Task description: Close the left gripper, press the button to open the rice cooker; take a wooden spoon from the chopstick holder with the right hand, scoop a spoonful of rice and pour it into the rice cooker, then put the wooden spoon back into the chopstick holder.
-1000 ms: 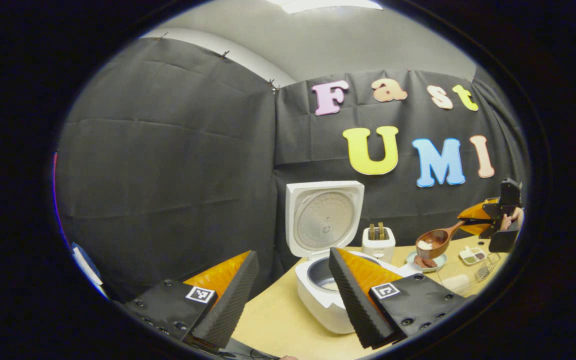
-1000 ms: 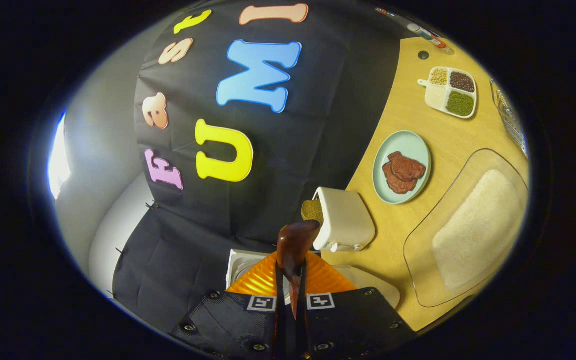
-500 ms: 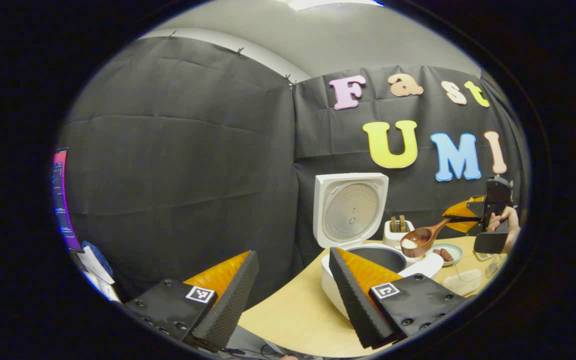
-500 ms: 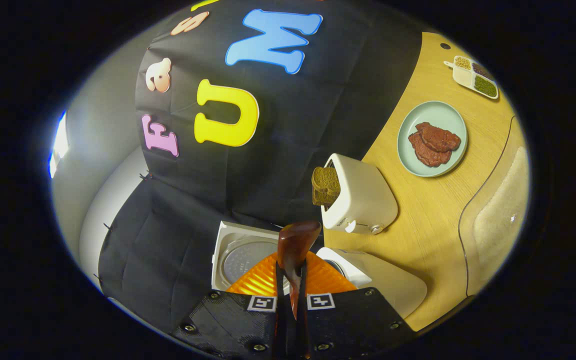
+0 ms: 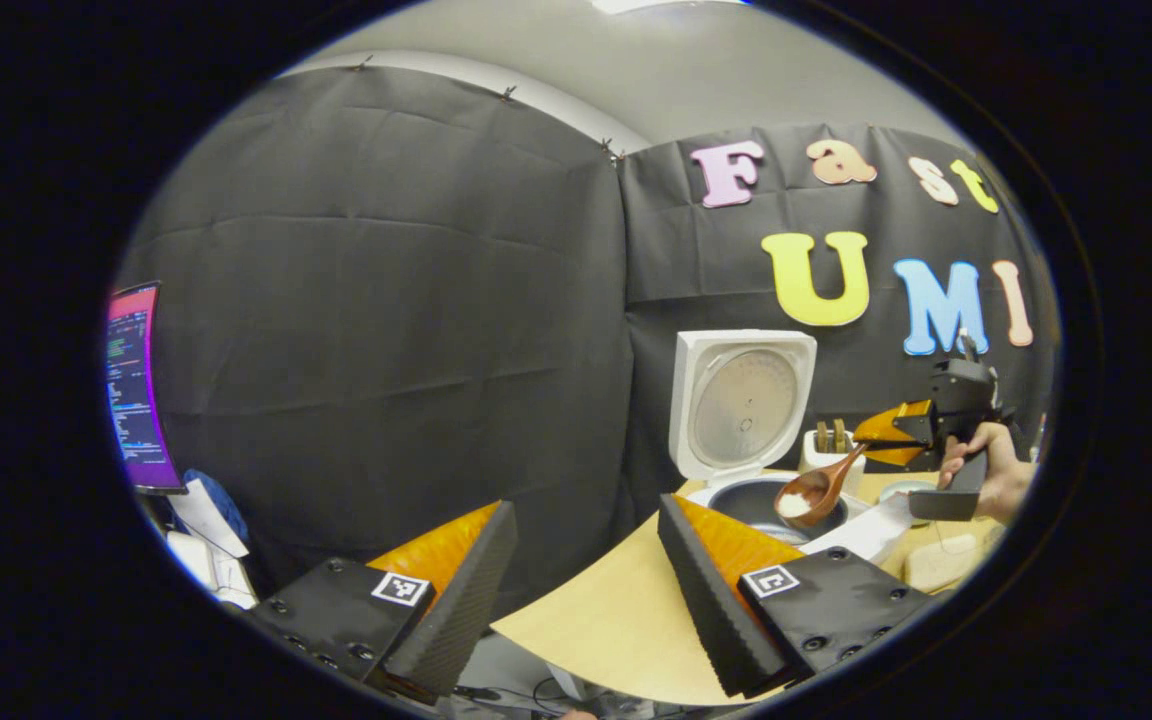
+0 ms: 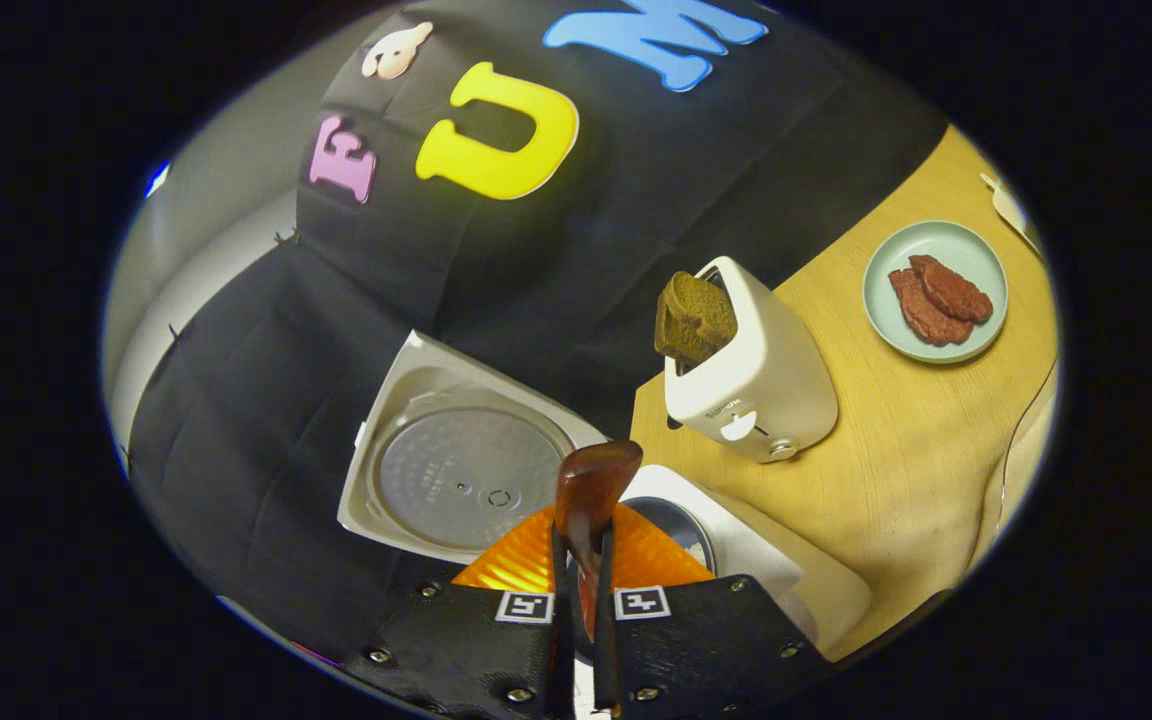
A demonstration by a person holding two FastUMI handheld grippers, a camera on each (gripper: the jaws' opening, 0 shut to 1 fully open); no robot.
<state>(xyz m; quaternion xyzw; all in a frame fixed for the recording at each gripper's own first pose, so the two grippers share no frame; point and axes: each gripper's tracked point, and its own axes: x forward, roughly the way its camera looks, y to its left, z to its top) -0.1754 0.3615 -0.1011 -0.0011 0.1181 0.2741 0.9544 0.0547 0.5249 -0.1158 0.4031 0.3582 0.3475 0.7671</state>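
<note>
The white rice cooker [image 5: 871,530] stands with its lid [image 5: 741,400] raised and its dark pot [image 5: 761,497] showing. A wooden spoon [image 5: 814,490] with white rice in its bowl hangs over the pot. My right gripper [image 5: 876,440], held by a hand, is shut on the spoon's handle. In the right gripper view the spoon [image 6: 591,485] sticks out between the closed fingers of the right gripper [image 6: 581,600], above the cooker lid [image 6: 466,475] and pot [image 6: 681,525]. My left gripper [image 5: 581,590] is open and empty, low at the table's near left edge.
A white toaster [image 6: 761,375] with dark bread [image 6: 696,315] stands beside the cooker. A pale green plate [image 6: 936,290] with meat slices lies further along the wooden table [image 6: 896,470]. A lit monitor [image 5: 136,385] stands at the far left beyond the table.
The right gripper carried the rice-filled spoon left and down, from beside the toaster to over the cooker's pot. The left gripper view swung left, staying open.
</note>
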